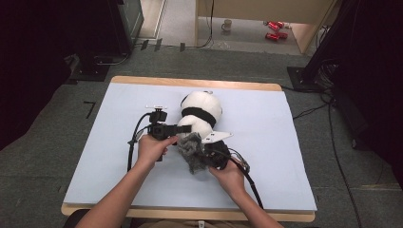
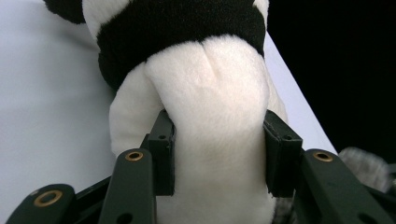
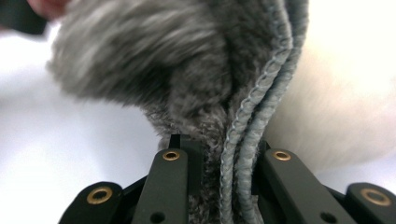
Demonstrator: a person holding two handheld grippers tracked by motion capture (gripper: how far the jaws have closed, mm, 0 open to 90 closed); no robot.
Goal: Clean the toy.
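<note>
Panda plush (image 1: 201,114) lies mid-worktop, long axis running from the near edge toward the far edge, head farthest. Left gripper (image 1: 183,128) is clamped partway shut on its white lower body. Right gripper (image 1: 205,154) is pinched nearly fully shut on a grey furry garment (image 1: 191,152) at its near end, just beside the body. One plush, one garment, two grippers.

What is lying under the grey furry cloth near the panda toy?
The grey furry cloth drapes over the lower end of the panda toy; the light blue table cover shows beside it. What the cloth covers stays hidden.
</note>
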